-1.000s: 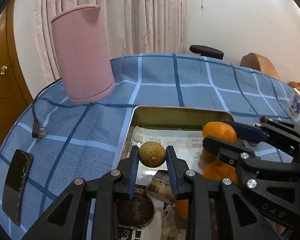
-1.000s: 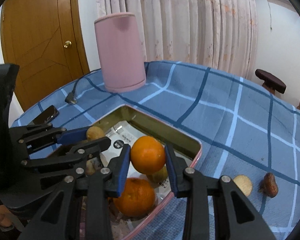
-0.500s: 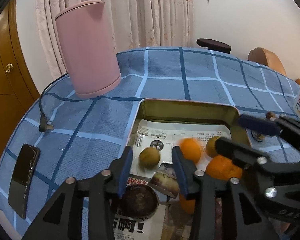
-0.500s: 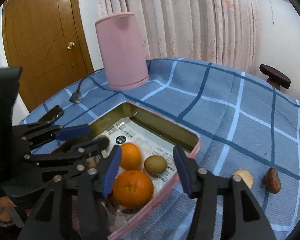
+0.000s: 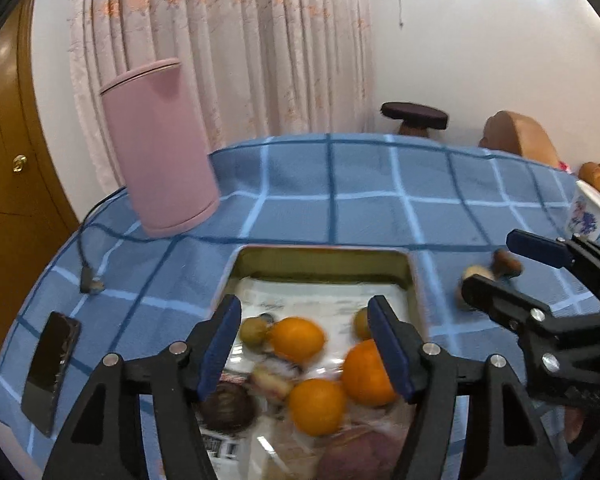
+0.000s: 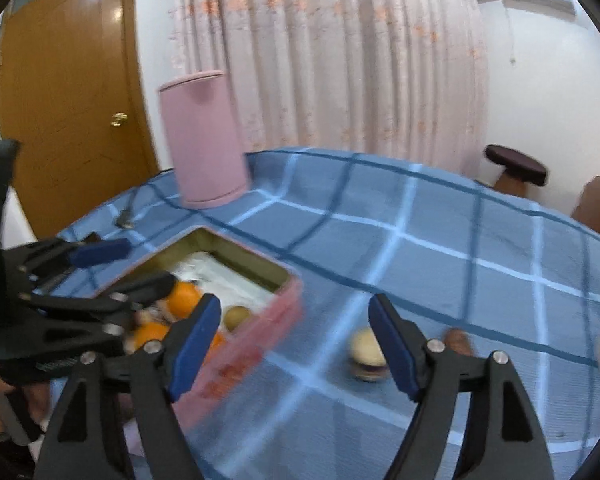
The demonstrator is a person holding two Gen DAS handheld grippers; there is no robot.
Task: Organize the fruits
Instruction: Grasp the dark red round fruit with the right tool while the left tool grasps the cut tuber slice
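Observation:
A pink metal tin [image 5: 324,264] lined with paper holds three oranges [image 5: 298,338], two small green-brown fruits [image 5: 253,330] and some dark produce. My left gripper [image 5: 304,344] is open and empty above the tin. My right gripper [image 6: 296,340] is open and empty, over the cloth right of the tin [image 6: 260,320]. A cut pale fruit [image 6: 366,354] and a brown piece [image 6: 456,340] lie on the blue checked cloth near its right finger. The right gripper also shows at the right of the left wrist view [image 5: 512,264].
A tall pink kettle [image 5: 160,148] stands at the back left with its cable and plug [image 5: 90,282]. A black phone [image 5: 50,368] lies near the left table edge. A floral cup [image 5: 588,210] stands at the far right. A stool and chairs stand behind the table.
Both grippers opened, dropping the small green-brown fruit and the orange into the tin, then rose and pulled back. The right gripper swung right, away from the tin.

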